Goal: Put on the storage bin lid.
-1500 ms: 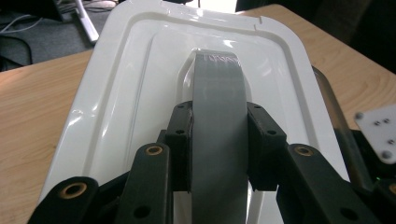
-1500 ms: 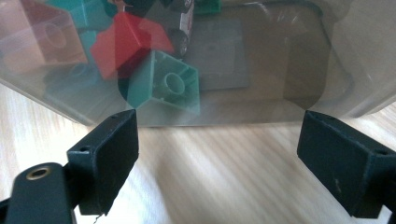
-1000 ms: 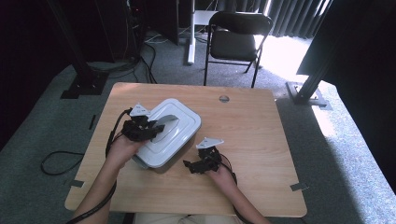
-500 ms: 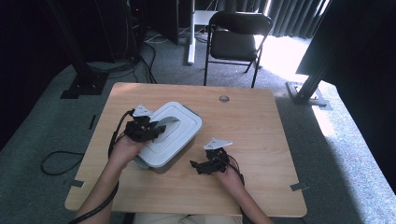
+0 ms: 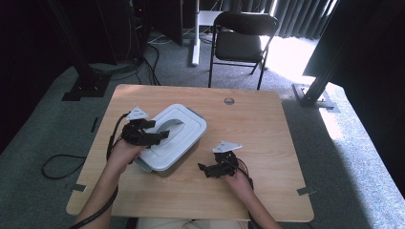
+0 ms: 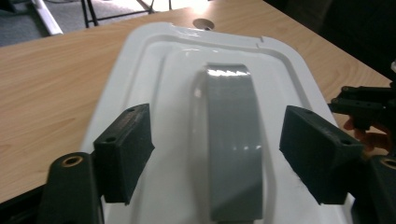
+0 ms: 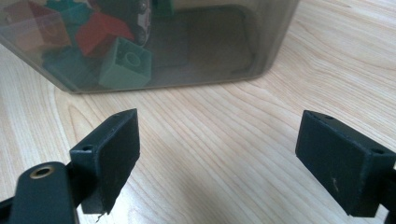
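Observation:
A clear storage box with a white lid [image 5: 179,126] stands left of the table's middle. A grey handle [image 6: 231,140] runs along the lid. My left gripper [image 5: 164,135] hovers over the lid; its jaws have just been opening and straddle the handle, with the pads [image 6: 125,151] off it. My right gripper [image 5: 204,168] rests low on the table just right of the box, open and empty, and faces the box's clear wall [image 7: 219,51]. Coloured bricks show behind that wall, among them a green one [image 7: 125,63] and a red one [image 7: 102,32].
The wooden table [image 5: 267,138] has a round cable hole [image 5: 229,101] near its far edge. A black folding chair [image 5: 241,38] stands beyond the table. Cables lie on the floor at the left [image 5: 57,164].
My right gripper has drawn back a little to the right, away from the box. My left hand has stayed over the lid.

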A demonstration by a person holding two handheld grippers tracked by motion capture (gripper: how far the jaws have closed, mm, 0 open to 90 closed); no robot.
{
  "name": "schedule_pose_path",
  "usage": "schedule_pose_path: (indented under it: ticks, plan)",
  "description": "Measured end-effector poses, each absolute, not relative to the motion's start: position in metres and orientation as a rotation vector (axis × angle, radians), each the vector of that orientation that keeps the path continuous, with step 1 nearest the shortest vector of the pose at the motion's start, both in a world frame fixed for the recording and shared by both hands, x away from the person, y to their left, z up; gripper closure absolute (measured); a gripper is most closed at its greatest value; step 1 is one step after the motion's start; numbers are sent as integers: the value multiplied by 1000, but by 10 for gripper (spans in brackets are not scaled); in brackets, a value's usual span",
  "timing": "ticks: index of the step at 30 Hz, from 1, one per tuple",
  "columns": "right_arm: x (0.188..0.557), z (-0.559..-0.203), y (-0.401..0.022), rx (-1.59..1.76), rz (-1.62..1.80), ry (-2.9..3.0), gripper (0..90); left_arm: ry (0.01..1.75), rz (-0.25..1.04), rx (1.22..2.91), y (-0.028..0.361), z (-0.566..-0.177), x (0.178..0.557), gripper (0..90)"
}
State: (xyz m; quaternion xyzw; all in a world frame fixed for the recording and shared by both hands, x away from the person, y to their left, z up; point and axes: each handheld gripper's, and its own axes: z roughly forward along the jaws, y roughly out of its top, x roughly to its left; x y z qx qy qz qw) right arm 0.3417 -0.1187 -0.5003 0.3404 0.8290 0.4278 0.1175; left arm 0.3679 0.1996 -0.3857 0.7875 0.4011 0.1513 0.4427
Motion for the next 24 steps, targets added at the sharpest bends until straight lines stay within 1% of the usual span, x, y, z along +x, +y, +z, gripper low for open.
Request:
schedule_pose_path:
  ticks: [2,3,5,7,8,9,12,14,15,16,17,21,24]
  plan:
    - [342,-500,-122,999,1250,2419,133,1010,371,1930,207,-385,369,191]
    - [342,-500,-123,1006,1249,2418,133,1009,388,1928,211,-385,369,192]
    - [343,-499,-126,1015,1245,2407,133,1014,376,1918,218,-386,369,162]
    - [343,-499,-129,1019,1242,2404,133,1021,405,1917,224,-386,369,161]
    - [343,-499,-130,1020,1237,2400,133,1021,405,1917,224,-386,369,142]
    - [343,-499,-132,1024,1237,2398,133,1028,393,1895,231,-387,369,86]
    - [343,-499,-135,1031,1233,2397,133,1032,443,1886,240,-386,368,83]
    - [343,-499,-136,1031,1231,2397,133,1040,443,1877,244,-386,368,14]
    - [343,-499,-136,1035,1228,2396,133,1040,443,1877,244,-386,368,14]
    - [343,-499,-138,1039,1228,2395,133,1077,483,1844,258,-388,369,13]
    - [343,-499,-138,1037,1227,2395,133,1081,500,1826,263,-389,369,14]
    - [343,-499,-139,1039,1225,2396,133,1094,512,1808,272,-393,371,14]
    - [343,-500,-141,1043,1219,2396,133,1120,562,1771,289,-405,377,14]
